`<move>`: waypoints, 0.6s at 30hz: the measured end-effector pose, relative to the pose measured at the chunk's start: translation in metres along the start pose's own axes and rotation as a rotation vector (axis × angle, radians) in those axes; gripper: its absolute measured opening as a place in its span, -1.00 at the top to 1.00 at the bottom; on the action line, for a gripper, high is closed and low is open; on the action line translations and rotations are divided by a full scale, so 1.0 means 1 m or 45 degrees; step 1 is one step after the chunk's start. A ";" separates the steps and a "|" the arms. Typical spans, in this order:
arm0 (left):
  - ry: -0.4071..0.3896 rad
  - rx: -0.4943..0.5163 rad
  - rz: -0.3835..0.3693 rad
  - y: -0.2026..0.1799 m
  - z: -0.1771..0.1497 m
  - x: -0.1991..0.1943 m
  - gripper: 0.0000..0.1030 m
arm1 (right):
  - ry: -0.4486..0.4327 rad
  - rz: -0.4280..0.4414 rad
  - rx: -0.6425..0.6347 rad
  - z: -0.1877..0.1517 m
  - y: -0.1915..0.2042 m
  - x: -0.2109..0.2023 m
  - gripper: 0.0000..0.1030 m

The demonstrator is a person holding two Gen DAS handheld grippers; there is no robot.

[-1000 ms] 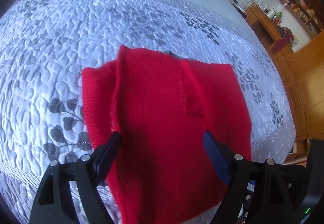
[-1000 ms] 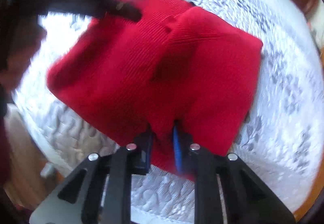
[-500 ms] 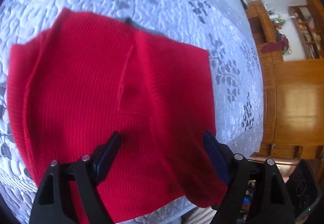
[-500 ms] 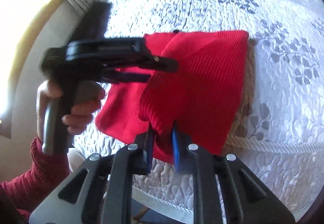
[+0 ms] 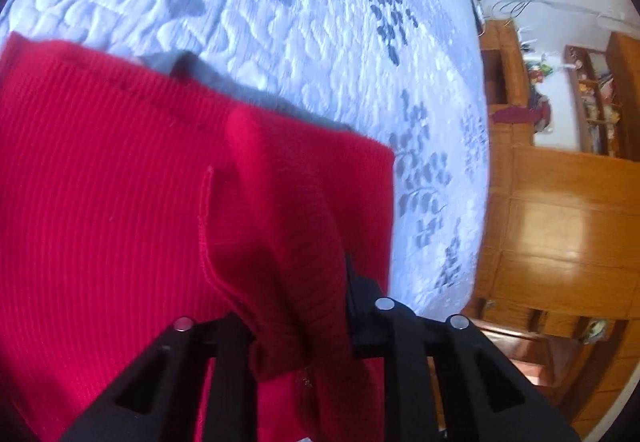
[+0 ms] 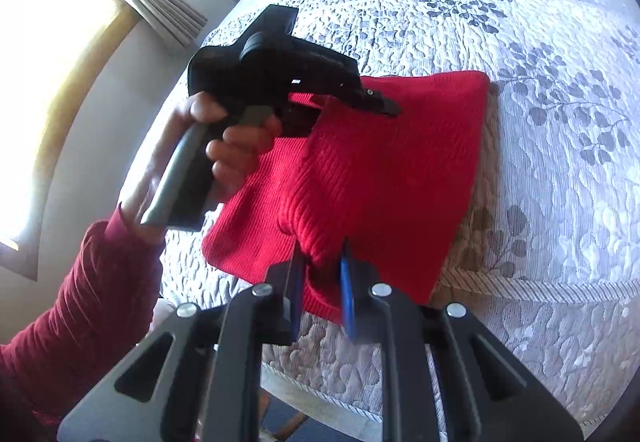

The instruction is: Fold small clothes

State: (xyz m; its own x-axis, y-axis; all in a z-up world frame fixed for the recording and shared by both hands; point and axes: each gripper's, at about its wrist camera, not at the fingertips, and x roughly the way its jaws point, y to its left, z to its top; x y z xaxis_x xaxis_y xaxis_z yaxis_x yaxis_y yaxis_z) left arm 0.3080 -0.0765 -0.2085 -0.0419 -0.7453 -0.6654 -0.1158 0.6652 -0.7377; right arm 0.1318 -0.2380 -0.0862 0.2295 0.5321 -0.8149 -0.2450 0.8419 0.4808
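On the bed, ahead of both tools: one red ribbed-knit garment, partly folded, lying on a pale quilted bedspread with grey leaf print near its front edge. Left hand-held gripper: jaws closing, a bunched fold of the red knit gathered between them and rising toward the camera; flat red cloth spreads to its left, a sliver of grey fabric shows beyond the garment's far edge. Right hand-held gripper: clamped on a thick roll of the same knit at the garment's near hem, blue pads on either side of the cloth. Beyond and left of the right tool, the person's left hand, in a dark red sleeve, grasps the other tool's grey handle. Right of the left tool: wooden cabinets. Left of the right tool: bright curtained window.
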 end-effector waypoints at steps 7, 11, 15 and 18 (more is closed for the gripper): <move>-0.110 0.170 0.017 -0.025 0.000 -0.033 0.69 | 0.015 0.037 -0.045 0.007 0.023 0.011 0.72; -0.174 0.257 0.054 -0.036 -0.002 -0.070 0.69 | 0.020 0.083 -0.109 0.015 0.053 0.019 0.72; -0.250 0.331 0.110 -0.037 -0.004 -0.116 0.69 | 0.030 0.128 -0.173 0.025 0.086 0.031 0.72; -0.291 0.353 0.157 -0.025 -0.005 -0.139 0.69 | 0.049 0.144 -0.224 0.030 0.111 0.046 0.72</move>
State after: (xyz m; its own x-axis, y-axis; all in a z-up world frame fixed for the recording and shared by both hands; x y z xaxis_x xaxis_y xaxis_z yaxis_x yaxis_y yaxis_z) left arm 0.3115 0.0102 -0.0974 0.1873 -0.6503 -0.7362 0.1506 0.7596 -0.6327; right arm 0.1432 -0.1174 -0.0606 0.1561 0.6156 -0.7724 -0.4286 0.7468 0.5085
